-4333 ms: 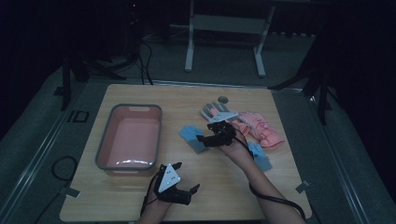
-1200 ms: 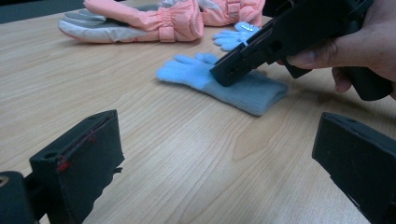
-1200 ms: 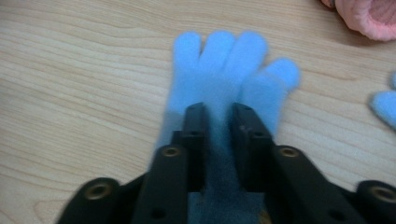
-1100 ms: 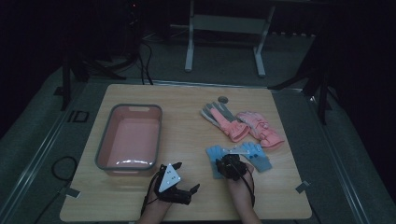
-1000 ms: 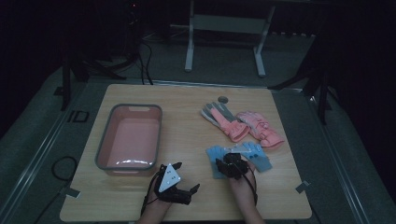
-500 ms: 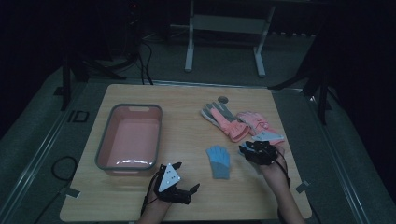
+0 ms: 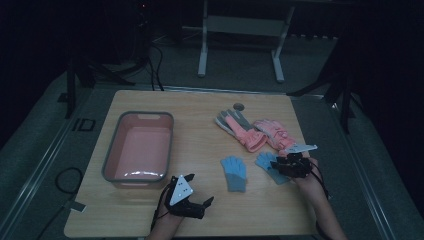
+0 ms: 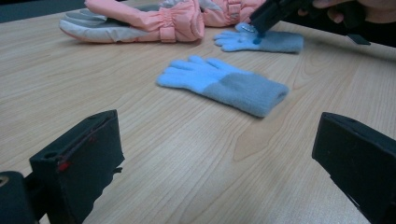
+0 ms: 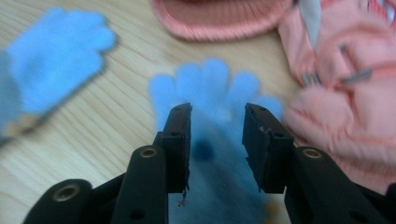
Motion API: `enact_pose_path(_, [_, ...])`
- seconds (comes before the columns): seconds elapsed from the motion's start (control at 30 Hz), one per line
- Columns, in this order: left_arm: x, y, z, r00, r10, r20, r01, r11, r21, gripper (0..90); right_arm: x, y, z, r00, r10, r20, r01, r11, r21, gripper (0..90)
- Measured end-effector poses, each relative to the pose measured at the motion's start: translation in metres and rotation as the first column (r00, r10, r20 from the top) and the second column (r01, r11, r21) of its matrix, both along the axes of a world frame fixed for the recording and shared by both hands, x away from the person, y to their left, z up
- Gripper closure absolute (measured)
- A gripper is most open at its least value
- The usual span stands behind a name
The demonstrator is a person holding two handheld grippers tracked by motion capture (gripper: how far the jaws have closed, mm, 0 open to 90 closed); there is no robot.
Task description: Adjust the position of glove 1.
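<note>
Left gripper [image 7: 200, 205] wide — right gripper [image 9: 216, 122] half-parted.

The high view is dim and murky; beyond the right tongs [image 9: 214, 121], the blue glove [image 9: 210, 88] blurs softly.

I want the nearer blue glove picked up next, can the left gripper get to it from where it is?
Probably yes: the left gripper faces the blue glove with open jaws, and bare table lies between them.
</note>
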State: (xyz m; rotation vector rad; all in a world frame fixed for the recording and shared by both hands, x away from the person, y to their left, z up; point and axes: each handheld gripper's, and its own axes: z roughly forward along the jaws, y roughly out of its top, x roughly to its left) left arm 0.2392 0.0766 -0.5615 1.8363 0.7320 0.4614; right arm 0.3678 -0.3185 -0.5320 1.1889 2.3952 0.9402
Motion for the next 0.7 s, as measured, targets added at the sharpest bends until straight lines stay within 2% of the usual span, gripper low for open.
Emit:
enact_pose_path(0.07, [0.000, 0.000, 0.000, 1.0000, 0.002, -0.002, -0.002, 1.0000, -0.003, 1.8, 0.002, -0.003, -0.005, 0.9997, 0.010, -0.021, -0.010, 1.000, 0.023, 61.8])
enact_pose_path(0.13, [0.000, 0.000, 0.000, 1.0000, 0.002, -0.002, -0.002, 1.0000, -0.002, 1.8, 0.002, -0.003, -0.008, 0.9996, 0.013, -0.024, -0.012, 1.000, 0.019, 61.2])
enact_pose_path(0.27, [0.000, 0.000, 0.000, 1.0000, 0.005, -0.003, -0.005, 1.0000, -0.004, 1.8, -0.001, -0.003, -0.014, 0.9999, 0.013, 0.001, -0.013, 1.000, 0.022, 61.3])
enact_pose_path(0.33, [0.000, 0.000, 0.000, 1.0000, 0.005, -0.002, -0.005, 1.0000, -0.003, 1.8, -0.003, -0.002, -0.015, 0.9995, 0.020, 0.026, -0.020, 1.000, 0.006, 64.5])
enact_pose_path(0.47, [0.000, 0.001, 0.000, 1.0000, 0.006, -0.001, -0.006, 1.0000, -0.003, 1.8, -0.007, 0.003, -0.015, 0.9990, 0.019, 0.039, -0.019, 1.000, -0.010, 79.6])
enact_pose_path(0.5, [0.000, 0.001, 0.000, 1.0000, 0.006, -0.001, -0.006, 1.0000, -0.003, 1.8, -0.007, 0.003, -0.015, 0.9990, 0.019, 0.039, -0.019, 1.000, -0.010, 79.6])
enact_pose_path(0.53, [0.000, 0.000, 0.000, 1.0000, 0.007, -0.003, -0.007, 1.0000, -0.004, 1.8, -0.008, 0.005, -0.015, 0.9992, 0.011, 0.039, -0.011, 1.000, -0.016, 81.1])
enact_pose_path(0.57, [0.000, 0.001, 0.000, 1.0000, 0.007, -0.003, -0.007, 1.0000, -0.004, 1.8, -0.009, 0.009, -0.013, 0.9992, -0.032, 0.023, 0.032, 0.999, -0.017, 83.2])
enact_pose_path(0.6, [0.000, 0.001, 0.000, 1.0000, 0.007, -0.002, -0.007, 1.0000, -0.004, 1.8, -0.010, 0.011, -0.011, 0.9986, -0.049, 0.020, 0.049, 0.998, -0.025, 83.8])
enact_pose_path(0.7, [0.000, 0.001, 0.000, 1.0000, 0.009, 0.002, -0.009, 1.0000, -0.005, 1.8, -0.016, 0.018, -0.001, 0.9930, -0.114, 0.029, 0.115, 0.993, -0.013, 84.6])
